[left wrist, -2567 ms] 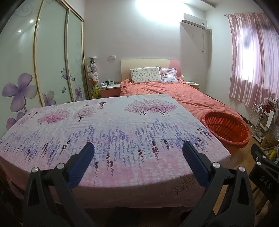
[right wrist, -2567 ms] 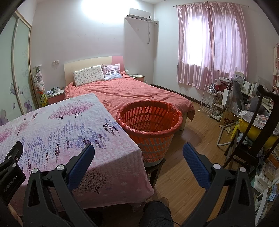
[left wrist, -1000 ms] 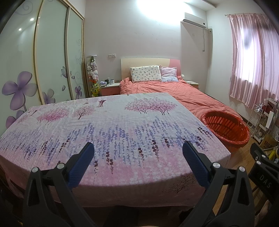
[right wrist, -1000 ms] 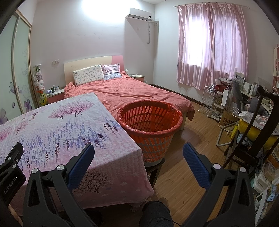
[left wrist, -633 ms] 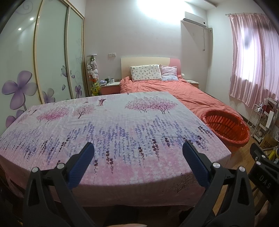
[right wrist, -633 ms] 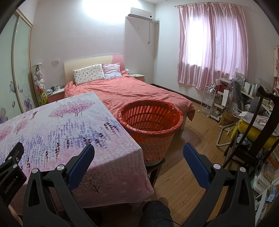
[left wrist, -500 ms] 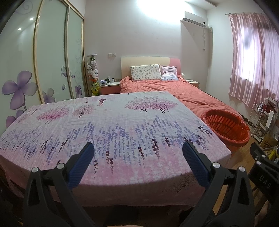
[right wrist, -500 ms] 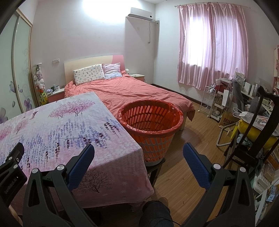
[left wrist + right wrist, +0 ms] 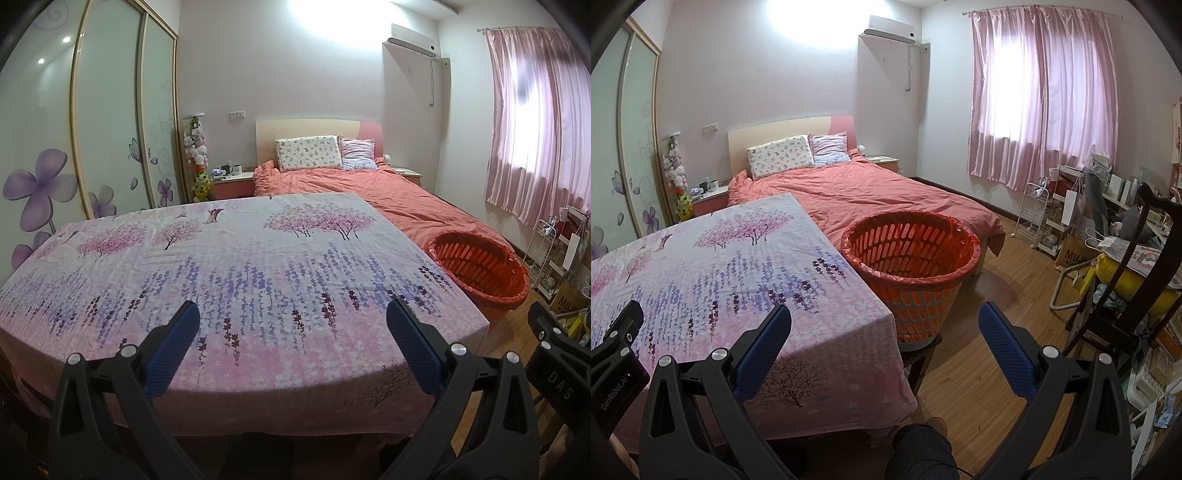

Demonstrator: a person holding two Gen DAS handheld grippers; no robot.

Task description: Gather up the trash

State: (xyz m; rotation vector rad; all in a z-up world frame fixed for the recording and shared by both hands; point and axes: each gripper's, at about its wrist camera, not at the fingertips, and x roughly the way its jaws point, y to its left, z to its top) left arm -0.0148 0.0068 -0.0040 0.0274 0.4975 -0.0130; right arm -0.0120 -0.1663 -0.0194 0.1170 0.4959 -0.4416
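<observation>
A table covered by a pink and purple floral cloth [image 9: 240, 266] [image 9: 720, 266] fills the foreground; I see no trash on it. An orange slotted basket [image 9: 912, 280] [image 9: 480, 269] with a red liner stands on a low stool at the table's right side. My left gripper [image 9: 293, 325] hangs open over the table's near edge, nothing between its blue pads. My right gripper [image 9: 884, 325] is open too, held over the table's right corner and the floor in front of the basket.
A bed with a coral duvet [image 9: 871, 192] lies behind the table. Sliding wardrobe doors [image 9: 74, 129] line the left wall. A dark wooden chair [image 9: 1137, 280], a white rack [image 9: 1034, 218] and clutter crowd the right. Wooden floor [image 9: 990, 332] shows beside the basket. A person's knee [image 9: 919, 454] is at the bottom.
Both views drift only slightly; the left gripper's view has risen a little. Both grippers stay open and hold nothing.
</observation>
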